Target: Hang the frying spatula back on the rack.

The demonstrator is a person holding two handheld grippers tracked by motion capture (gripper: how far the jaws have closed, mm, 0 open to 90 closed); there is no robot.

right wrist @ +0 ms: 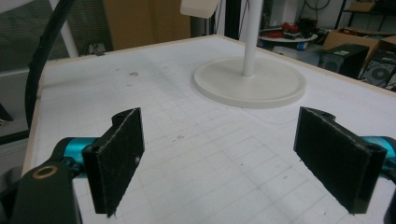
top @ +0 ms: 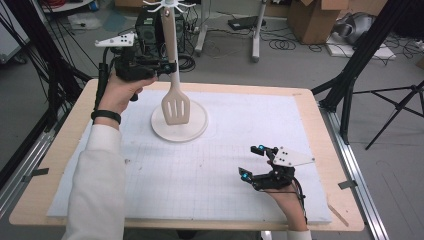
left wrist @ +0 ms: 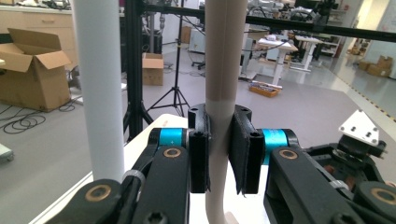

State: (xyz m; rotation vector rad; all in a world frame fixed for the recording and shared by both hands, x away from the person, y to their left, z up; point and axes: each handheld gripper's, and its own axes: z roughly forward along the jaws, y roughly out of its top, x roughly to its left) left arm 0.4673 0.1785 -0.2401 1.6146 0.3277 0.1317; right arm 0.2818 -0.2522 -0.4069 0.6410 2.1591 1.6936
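Note:
A cream slotted spatula [top: 176, 107] hangs upright over the round base [top: 197, 127] of a white utensil stand, with its handle reaching up to the hooked top [top: 167, 6]. My left gripper [top: 172, 66] is shut on the spatula handle [left wrist: 219, 93], pads pressing both sides. The stand's white pole [left wrist: 98, 88] rises just left of the handle. My right gripper [top: 251, 161] rests low at the front right of the mat, jaws wide open with nothing between them [right wrist: 233, 154]. The stand's base [right wrist: 250, 81] and pole [right wrist: 250, 37] lie ahead of it, with the spatula blade [right wrist: 198, 7] above.
A white gridded mat [top: 200, 170] covers the wooden table [top: 325, 150]. Black tripod legs [top: 360, 55] stand off the right edge and a black frame [top: 40, 65] off the left. Cardboard boxes [top: 320, 17] and a computer tower [top: 147, 30] sit on the floor behind.

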